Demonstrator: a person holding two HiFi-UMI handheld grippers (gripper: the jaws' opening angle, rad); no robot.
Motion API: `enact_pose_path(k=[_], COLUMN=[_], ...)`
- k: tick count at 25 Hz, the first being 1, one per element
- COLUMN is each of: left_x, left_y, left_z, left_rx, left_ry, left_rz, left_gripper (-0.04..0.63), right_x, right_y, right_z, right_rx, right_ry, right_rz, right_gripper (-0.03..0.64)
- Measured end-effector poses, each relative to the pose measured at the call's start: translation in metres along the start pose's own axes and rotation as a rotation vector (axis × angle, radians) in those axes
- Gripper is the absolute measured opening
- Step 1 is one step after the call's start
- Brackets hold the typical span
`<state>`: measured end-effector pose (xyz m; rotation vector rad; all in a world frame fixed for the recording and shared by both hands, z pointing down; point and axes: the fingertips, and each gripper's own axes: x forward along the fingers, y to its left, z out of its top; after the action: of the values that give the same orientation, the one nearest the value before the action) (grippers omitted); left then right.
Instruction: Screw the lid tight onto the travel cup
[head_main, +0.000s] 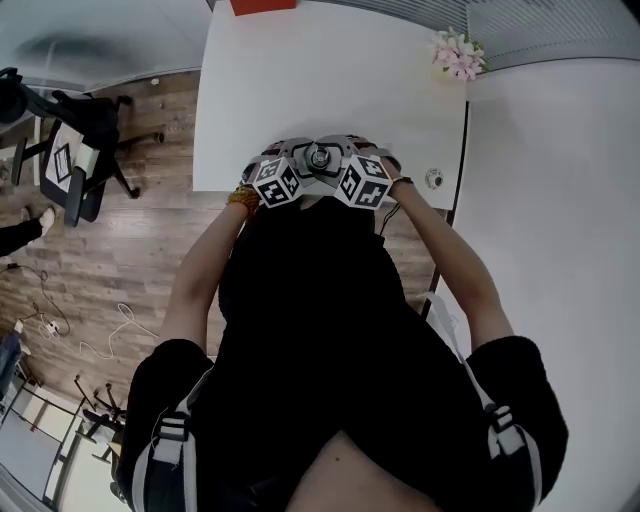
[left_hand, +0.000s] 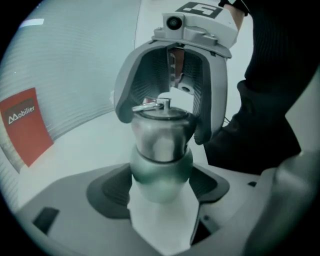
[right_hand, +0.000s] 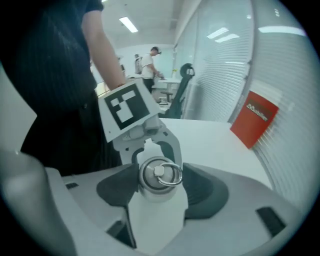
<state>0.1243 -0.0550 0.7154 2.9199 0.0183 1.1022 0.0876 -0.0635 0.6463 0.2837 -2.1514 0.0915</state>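
Head view: a black torso (head_main: 330, 330) hides the bench's (head_main: 330, 80) near edge and most of the travel cup (left_hand: 161, 170), which sits at mid near edge. Can't tell if its base rests there. Left tongs (left_hand: 161, 187) stand wide, cup body between the pads. Right tongs (right_hand: 160, 181) clamp the lid (right_hand: 159, 172). Beyond them the bench top runs open to the far edge, where a red box (head_main: 262, 5) is cut off.
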Motion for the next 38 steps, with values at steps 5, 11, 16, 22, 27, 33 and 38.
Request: enact_pose_path(k=[5, 11, 16, 22, 27, 33, 38], left_x=[-0.002, 0.000, -0.008, -0.015, -0.018, -0.080, -0.149], left_y=[0.000, -0.001, -0.002, -0.003, -0.003, -0.005, 0.044], left_z=[0.000, 0.000, -0.003, 0.002, 0.007, 0.010, 0.071], left_rx=[-0.059, -0.110, -0.009, 0.178, 0.152, -0.001, -0.206], left_ry=[0.001, -0.003, 0.009, 0.050, 0.050, -0.073, -0.391], left_rz=[0.083, 0.170, 0.063, -0.105, -0.108, -0.059, 0.216], left_gripper=[0.357, 0.360, 0.361, 0.360, 0.360, 0.360, 0.359], right_x=[0.000, 0.000, -0.013, -0.012, -0.018, -0.070, -0.106], right_y=[-0.009, -0.017, -0.008, 0.002, 0.004, -0.007, -0.047], right_z=[0.006, 0.005, 0.008, -0.020, -0.004, 0.032, 0.054], right_rx=[0.349, 0.552, 0.135, -0.363, -0.252, 0.088, 0.324], right_ry=[-0.049, -0.083, -0.049, 0.166, 0.088, -0.229, -0.481], right_rz=[-0.160, -0.281, -0.128, 0.016, 0.019, -0.127, -0.424], right_gripper=[0.273, 0.270, 0.310, 0.282, 0.264, 0.217, 0.187])
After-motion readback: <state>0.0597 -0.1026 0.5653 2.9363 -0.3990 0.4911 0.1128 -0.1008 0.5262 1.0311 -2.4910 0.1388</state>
